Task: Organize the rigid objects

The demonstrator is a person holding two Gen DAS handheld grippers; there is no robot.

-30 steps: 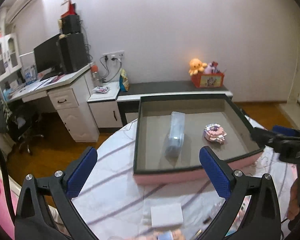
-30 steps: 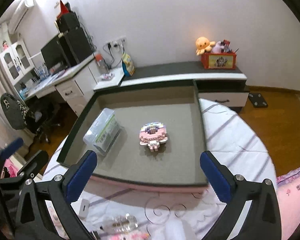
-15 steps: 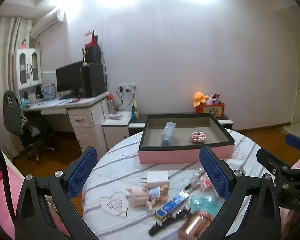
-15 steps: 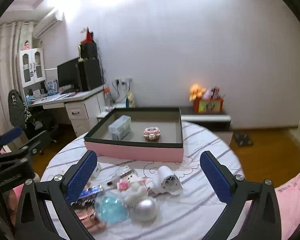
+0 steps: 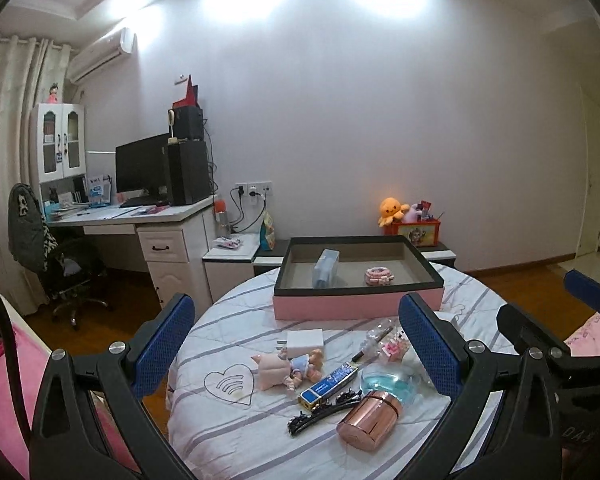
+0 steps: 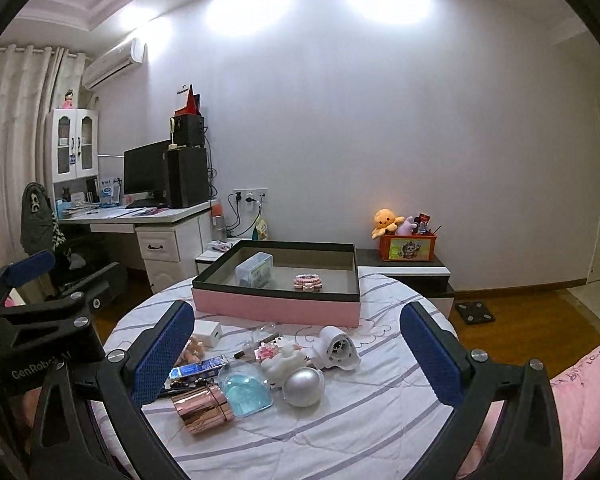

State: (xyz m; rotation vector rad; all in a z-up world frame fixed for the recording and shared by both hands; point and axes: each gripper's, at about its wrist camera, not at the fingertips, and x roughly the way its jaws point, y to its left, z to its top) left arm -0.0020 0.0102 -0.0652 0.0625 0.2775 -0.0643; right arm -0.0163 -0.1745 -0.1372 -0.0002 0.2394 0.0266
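Round table (image 6: 340, 432) crowded near the box (image 6: 276, 307); both tools, left (image 5: 296, 344) and right (image 6: 296, 352), spread wide, empty (hovering). Risk: ball (image 6: 303, 387) rolls if nudged.

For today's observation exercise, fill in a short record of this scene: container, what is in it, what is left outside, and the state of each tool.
container: pink box with dark rim, far side of round table
inside: clear case; pink block piece
outside: rose-gold cylinder, silver ball, doll, white charger
left tool: open, empty
right tool: open, empty

"CenRobot AI" on left gripper (image 6: 32, 368)
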